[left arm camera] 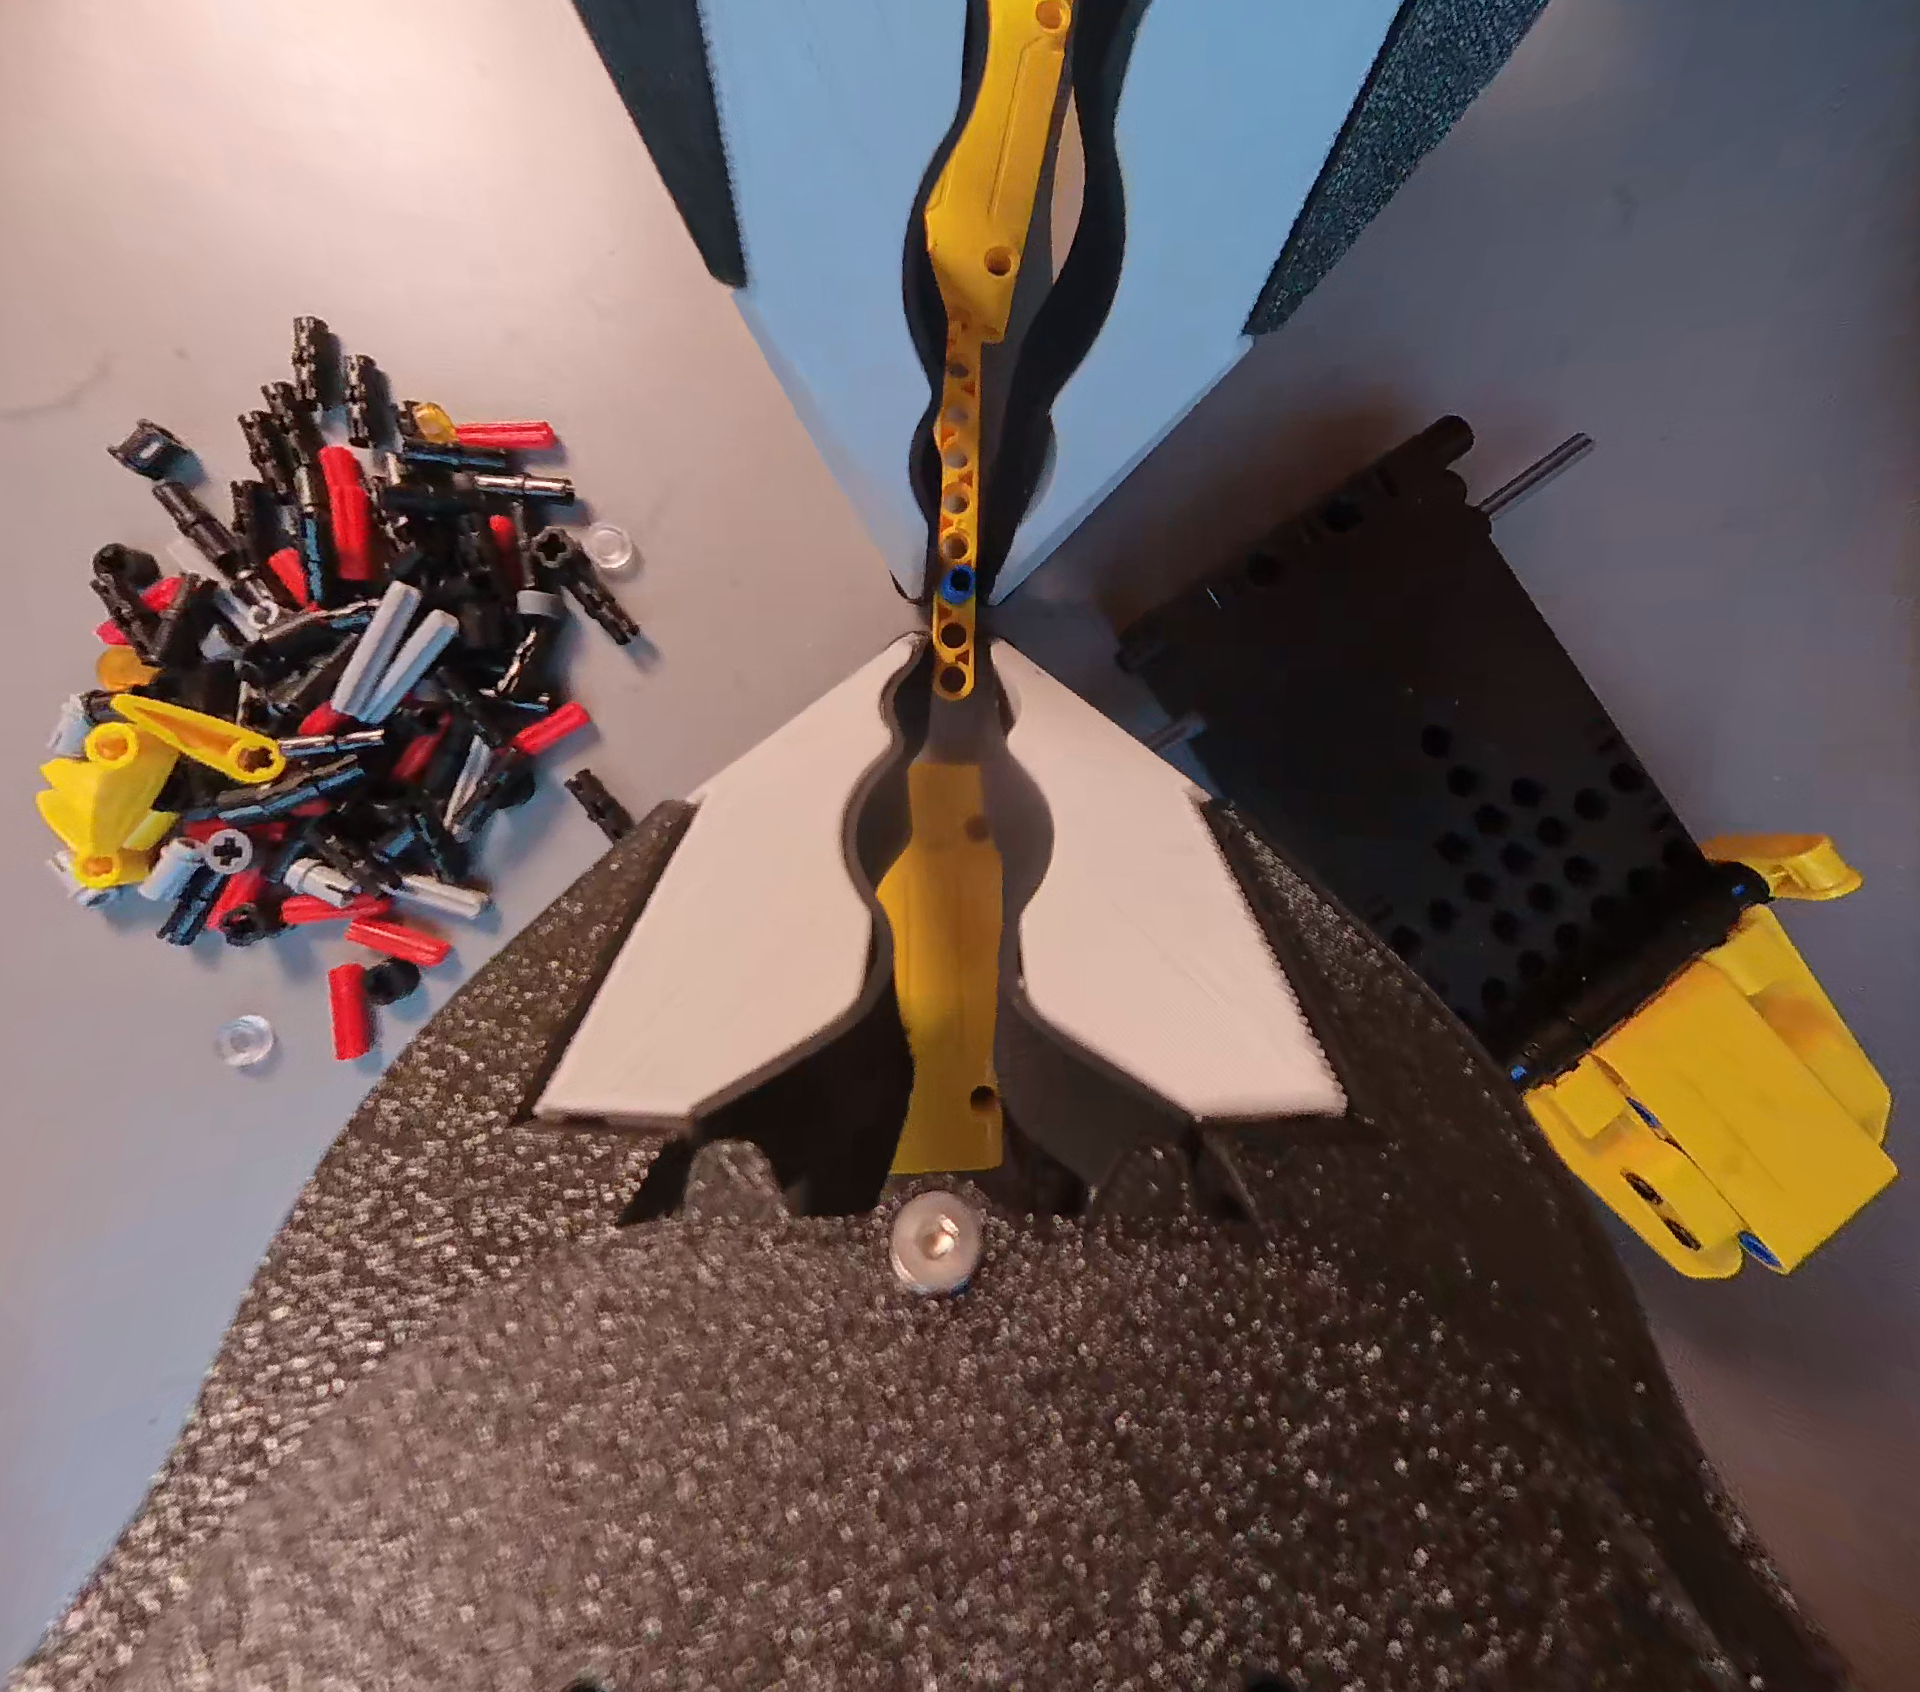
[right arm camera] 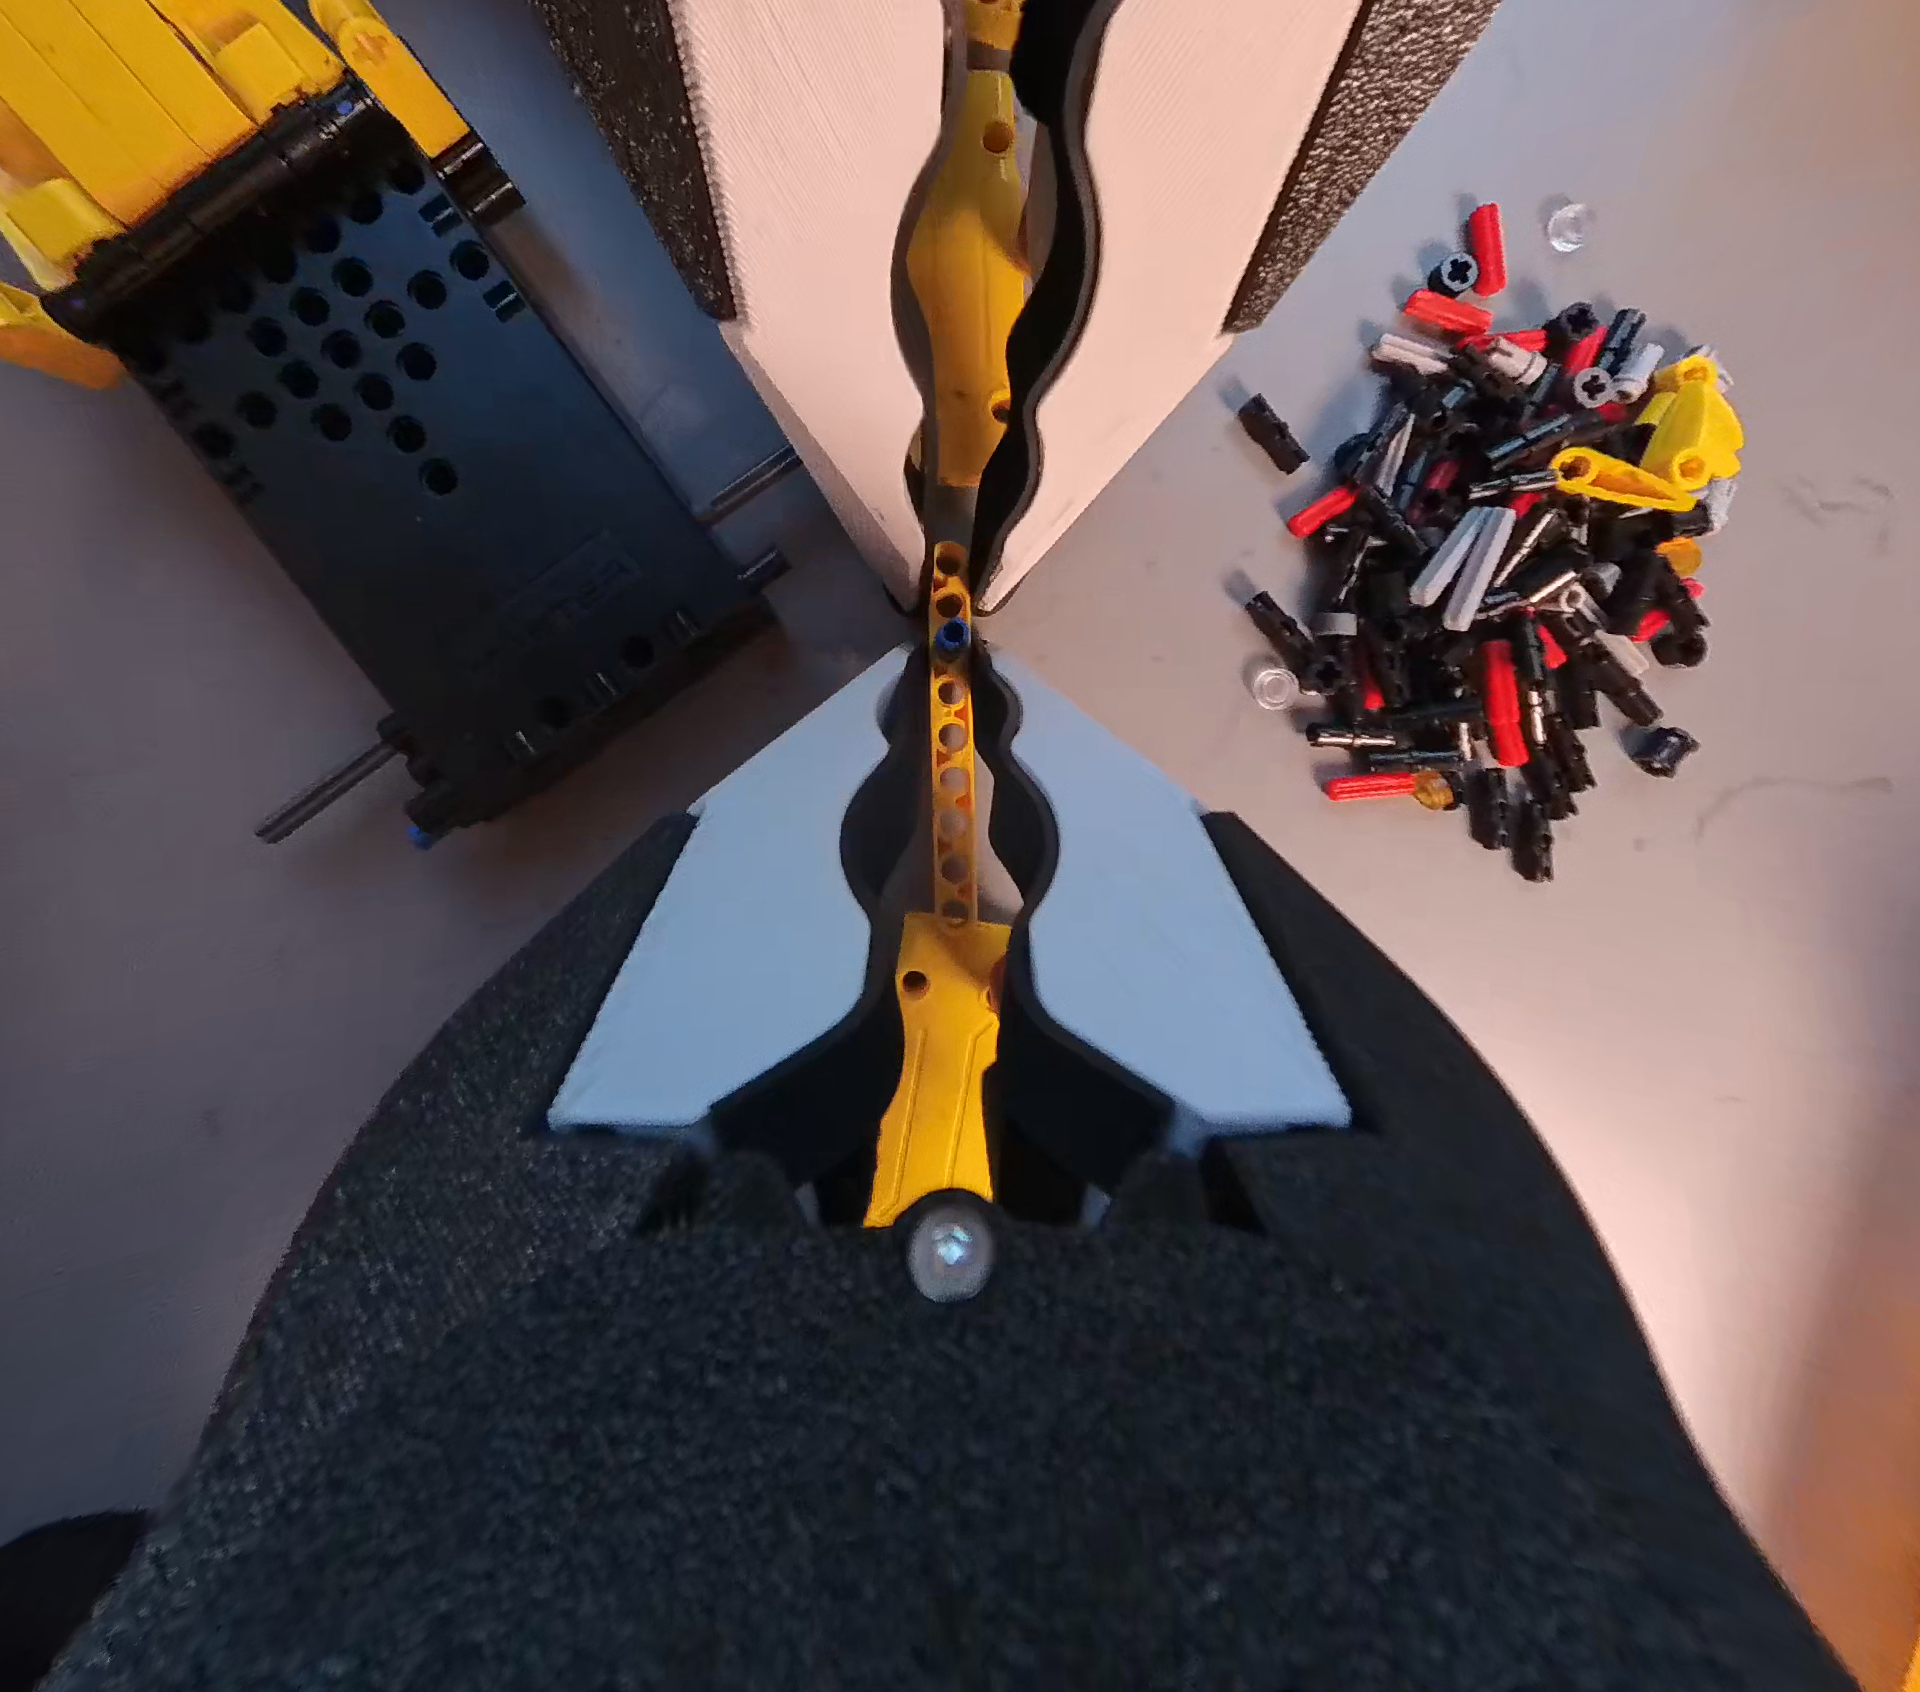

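Above grey table, both grippers meet tip-to-tip, jaws pinching yellow beam.

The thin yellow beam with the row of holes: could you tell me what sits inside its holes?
On the yellow beam, one hole near the fingertips holds a blue pin; the other visible holes are empty. Both the left gripper and right gripper clamp yellow panels at its ends, covering those joints.
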